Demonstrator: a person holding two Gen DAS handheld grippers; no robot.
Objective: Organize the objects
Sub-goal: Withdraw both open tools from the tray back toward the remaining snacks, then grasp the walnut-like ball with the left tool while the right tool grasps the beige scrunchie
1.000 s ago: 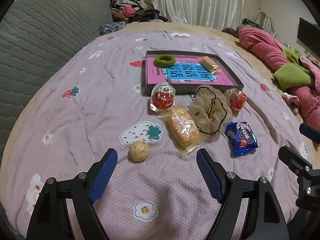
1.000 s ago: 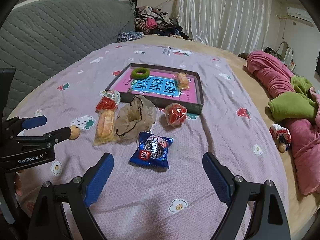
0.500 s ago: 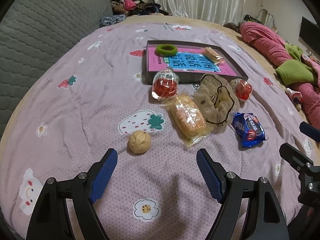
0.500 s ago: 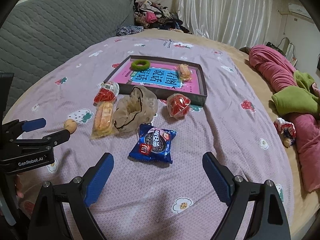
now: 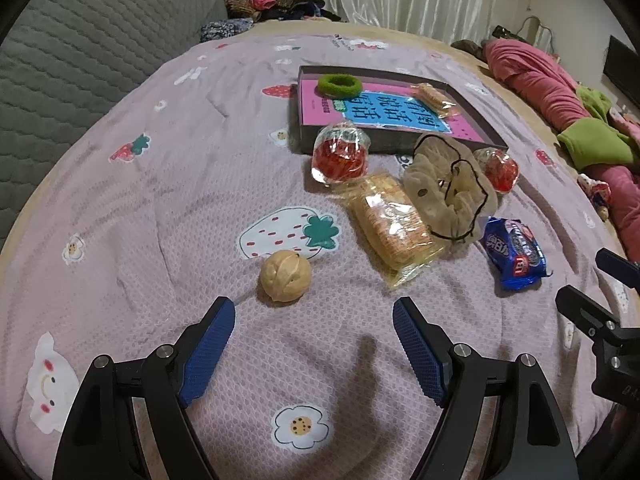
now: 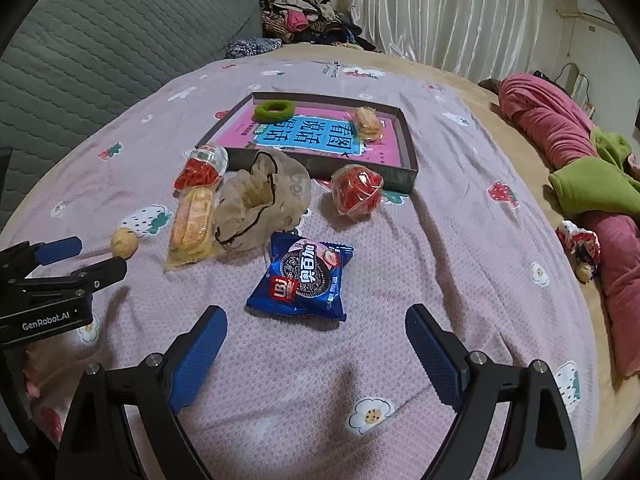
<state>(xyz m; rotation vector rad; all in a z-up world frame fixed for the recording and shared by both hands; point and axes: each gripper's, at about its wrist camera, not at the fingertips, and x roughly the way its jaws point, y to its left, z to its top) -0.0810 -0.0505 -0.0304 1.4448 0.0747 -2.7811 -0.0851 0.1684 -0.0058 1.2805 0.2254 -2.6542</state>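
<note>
On the bed's lilac quilt [image 5: 160, 184], printed with strawberries and flowers, a loose cluster of small things is laid out in front of a shallow dark box [image 6: 408, 148] lined in pink. Both claws are held wide apart with nothing between their ribbed blue pads. Directly ahead of the left claw [image 5: 314, 314], slightly toward its left pad, a walnut [image 5: 285, 276] is found: round, pale tan, wrinkled and hard-looking, with no long axis to be matched. Directly ahead of the right claw [image 6: 316, 322], roughly centred between its pads, a blue cookie packet [image 6: 304, 276] lies flat; it is glossy, crinkled foil, squarish and pillow-like, its sealed ends pointing toward and away from the claw. Each claw is thus judged nearer to its own target, and a short forward-and-down reach would seem enough for either.

Beyond these, a long clear-wrapped cracker pack [image 5: 390, 220] is seen, its long axis running away from the left claw toward the box. Beside it, touching, a soft beige drawstring pouch [image 6: 260, 200] is slumped open, a black cord around its mouth. Two crinkly clear bags of red sweets [image 5: 340, 156] [image 6: 356, 190] sit just before the box wall. Inside the box, a fuzzy green hair ring [image 6: 274, 110] and a small wrapped biscuit [image 6: 368, 122] are already placed.
</note>
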